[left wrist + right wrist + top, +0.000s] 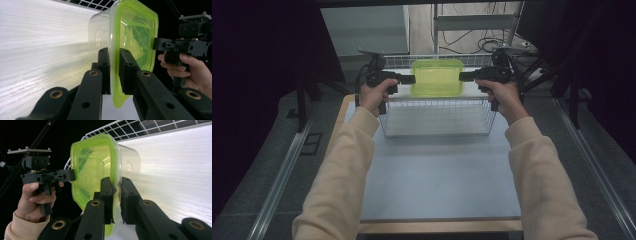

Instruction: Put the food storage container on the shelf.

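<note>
Above the white wire basket, both grippers are clamping the clear plastic container with lime-green lid: left gripper pinching its left rim, right gripper its right rim. Carrying step is likely proceeding; next, level lowering into the basket, releasing together.

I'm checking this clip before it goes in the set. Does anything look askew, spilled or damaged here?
Nothing stands out. The green-lidded container is held level over the wire basket, the left tool and right tool each clamped on its rim at opposite ends. The container looks intact and empty; nothing has spilled on the table.
</note>
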`<state>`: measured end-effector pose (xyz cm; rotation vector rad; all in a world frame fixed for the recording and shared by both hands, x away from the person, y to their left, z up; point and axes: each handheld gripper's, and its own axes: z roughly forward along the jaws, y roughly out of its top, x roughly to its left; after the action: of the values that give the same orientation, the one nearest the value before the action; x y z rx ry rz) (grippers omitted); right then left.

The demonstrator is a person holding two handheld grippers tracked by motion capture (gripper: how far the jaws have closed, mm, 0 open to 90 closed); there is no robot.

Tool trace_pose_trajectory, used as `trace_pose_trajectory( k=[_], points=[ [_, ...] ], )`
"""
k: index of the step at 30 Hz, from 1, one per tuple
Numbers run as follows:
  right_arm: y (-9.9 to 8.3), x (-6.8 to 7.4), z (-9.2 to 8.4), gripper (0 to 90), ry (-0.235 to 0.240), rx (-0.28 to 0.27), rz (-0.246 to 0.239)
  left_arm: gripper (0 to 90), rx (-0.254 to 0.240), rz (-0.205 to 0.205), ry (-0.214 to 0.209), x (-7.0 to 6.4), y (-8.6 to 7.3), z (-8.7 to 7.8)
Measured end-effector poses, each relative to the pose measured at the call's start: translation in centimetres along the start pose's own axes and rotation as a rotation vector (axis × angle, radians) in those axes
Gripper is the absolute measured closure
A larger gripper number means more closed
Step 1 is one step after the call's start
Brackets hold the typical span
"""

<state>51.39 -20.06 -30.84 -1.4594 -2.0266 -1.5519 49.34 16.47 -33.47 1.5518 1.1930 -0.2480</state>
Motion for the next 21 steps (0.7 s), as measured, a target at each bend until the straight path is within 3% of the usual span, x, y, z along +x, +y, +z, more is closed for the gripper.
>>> trace_pose_trajectory(
  k=[7, 14, 21],
  points=[
    [0.4, -0.4, 0.5, 76.6, -0.023, 0.003, 0.003, 79.4, -0.022, -0.024, -0.003, 0.4, 0.3, 0.5],
    [0.2, -0.5, 1.9, 65.5, -0.096, 0.004, -0.023, 70.1, -0.018, -0.026, 0.036, 0.8, 0.3, 1.1],
    [0.0, -0.7, 1.9, 52.5, -0.138, -0.037, -0.048, 53.7, -0.056, -0.012, 0.057, 0.9, 0.1, 1.1]
  ],
)
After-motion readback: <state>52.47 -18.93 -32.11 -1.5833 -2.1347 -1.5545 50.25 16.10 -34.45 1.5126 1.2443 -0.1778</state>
